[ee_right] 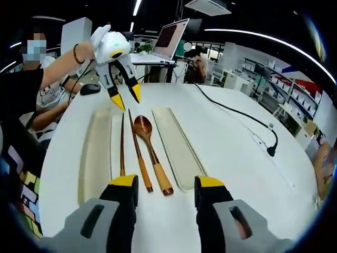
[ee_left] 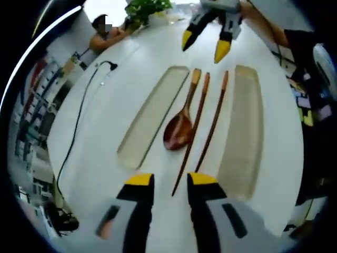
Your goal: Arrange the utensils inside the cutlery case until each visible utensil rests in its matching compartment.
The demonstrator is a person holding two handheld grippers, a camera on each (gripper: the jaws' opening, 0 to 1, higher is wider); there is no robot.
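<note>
A wooden spoon (ee_left: 180,125) (ee_right: 149,143) and two brown chopsticks (ee_left: 192,134) (ee_left: 213,126) (ee_right: 122,142) (ee_right: 139,154) lie side by side on the white table, between two long translucent case halves (ee_left: 151,117) (ee_left: 243,132) (ee_right: 96,153) (ee_right: 176,141). Both halves hold nothing. My left gripper (ee_left: 171,182) (ee_right: 126,96) is open at the bowl end of the spoon, off the table. Opposite it, my right gripper (ee_right: 167,184) (ee_left: 204,45) stands open at the handle end. Neither touches a utensil.
A black cable with a plug (ee_left: 79,121) (ee_right: 237,113) runs across the table beside one case half. A laptop (ee_right: 171,37), a mouse (ee_right: 90,88) and a potted plant (ee_left: 147,8) stand at the table's edges. People sit around it.
</note>
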